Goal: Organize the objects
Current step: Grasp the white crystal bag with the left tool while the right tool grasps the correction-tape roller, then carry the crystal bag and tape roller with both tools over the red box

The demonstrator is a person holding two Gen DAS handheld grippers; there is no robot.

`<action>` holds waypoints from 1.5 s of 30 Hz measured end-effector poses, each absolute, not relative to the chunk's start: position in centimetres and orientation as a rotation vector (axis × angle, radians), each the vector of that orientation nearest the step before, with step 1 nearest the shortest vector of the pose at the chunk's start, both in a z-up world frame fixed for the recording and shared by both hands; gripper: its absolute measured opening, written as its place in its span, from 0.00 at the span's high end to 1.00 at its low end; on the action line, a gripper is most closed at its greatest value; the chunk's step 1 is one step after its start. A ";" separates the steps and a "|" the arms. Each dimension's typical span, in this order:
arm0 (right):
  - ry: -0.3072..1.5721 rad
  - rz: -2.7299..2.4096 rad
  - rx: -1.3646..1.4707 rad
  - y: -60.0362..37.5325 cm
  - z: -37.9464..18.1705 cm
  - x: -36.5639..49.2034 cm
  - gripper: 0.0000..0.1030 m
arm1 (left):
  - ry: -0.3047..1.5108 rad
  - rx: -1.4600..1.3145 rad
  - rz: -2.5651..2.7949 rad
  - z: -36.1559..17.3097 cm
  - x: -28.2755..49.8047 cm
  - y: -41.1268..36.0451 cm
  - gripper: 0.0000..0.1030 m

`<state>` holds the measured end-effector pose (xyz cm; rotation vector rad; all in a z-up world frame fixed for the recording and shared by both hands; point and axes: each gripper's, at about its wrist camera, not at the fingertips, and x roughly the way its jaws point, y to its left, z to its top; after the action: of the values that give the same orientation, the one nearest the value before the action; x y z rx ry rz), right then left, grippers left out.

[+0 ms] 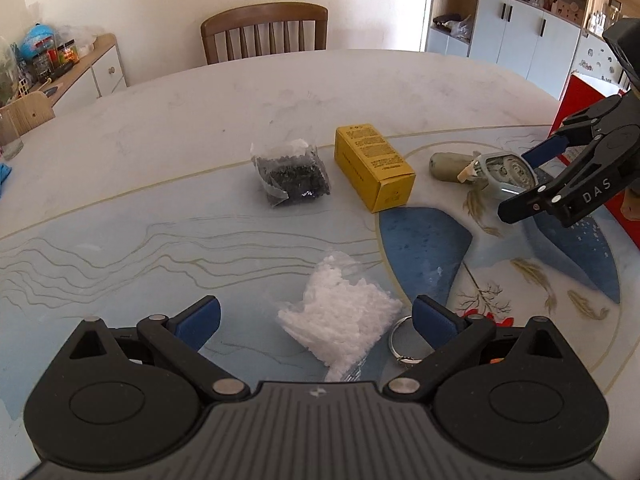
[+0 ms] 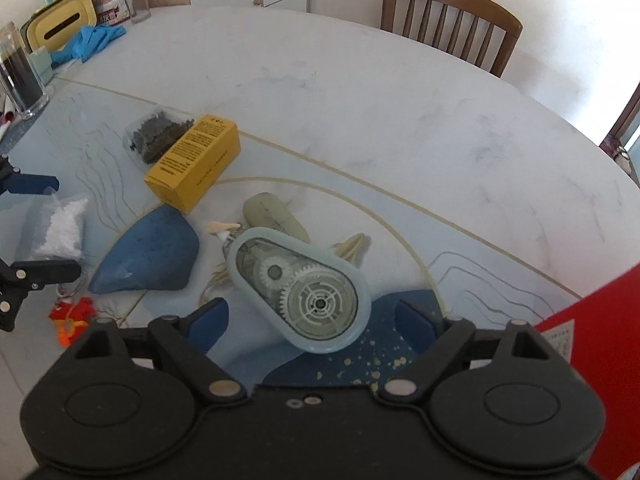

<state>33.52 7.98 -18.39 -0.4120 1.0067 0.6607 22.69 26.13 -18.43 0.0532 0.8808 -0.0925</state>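
Observation:
My right gripper (image 2: 314,320) is open and points down over a pale blue correction tape dispenser (image 2: 300,288) that lies flat on the table. The dispenser sits between the blue pads (image 2: 212,320) with a gap on each side. My left gripper (image 1: 320,320) is open too, astride a clear bag of white beads (image 1: 340,320), and no pad presses on the bag. A metal ring (image 1: 404,340) lies by its right pad. A bag of dark beads (image 1: 292,172) and a yellow box (image 1: 374,166) lie farther back. The right gripper (image 1: 520,184) shows around the dispenser (image 1: 506,174).
A red box (image 2: 592,340) stands close on the right. A glass (image 2: 20,76), blue gloves (image 2: 92,42) and a yellow tissue box (image 2: 60,26) sit at the far left edge. A wooden chair (image 1: 264,32) stands behind the round patterned table (image 1: 200,120).

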 end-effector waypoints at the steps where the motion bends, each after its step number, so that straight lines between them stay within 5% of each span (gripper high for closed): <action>1: 1.003 0.658 -0.417 8.1 -18.5 33.6 0.16 | 0.882 0.055 -0.092 -18.5 22.8 26.1 0.01; 6: 1.001 0.668 -0.390 8.0 -18.7 33.8 0.19 | 0.879 0.038 -0.092 -18.6 22.7 26.3 0.07; 19: 0.973 0.660 -0.383 7.9 -18.2 33.2 0.34 | 0.866 0.051 -0.132 -17.8 22.5 25.4 0.55; 22: 0.979 0.640 -0.362 7.7 -17.7 33.2 0.45 | 0.875 0.044 -0.124 -17.7 22.7 25.4 0.60; 34: 0.957 0.611 -0.250 5.5 -15.0 31.5 0.50 | 0.885 -0.005 -0.096 -16.4 22.4 25.6 0.64; 35: 0.957 0.605 -0.245 5.2 -14.8 31.4 0.77 | 0.889 -0.018 -0.088 -16.2 22.3 25.6 0.64; 36: 0.979 0.604 -0.231 5.0 -14.7 31.4 0.85 | 0.890 -0.031 -0.085 -15.9 22.3 25.7 0.64; 45: 0.985 0.665 -0.233 4.0 -14.6 30.2 0.82 | 0.867 -0.079 -0.086 -13.9 21.2 25.1 0.64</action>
<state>30.20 3.99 -14.60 -0.2333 0.9848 0.6648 21.21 25.06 -13.93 -0.0789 0.8668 -0.0860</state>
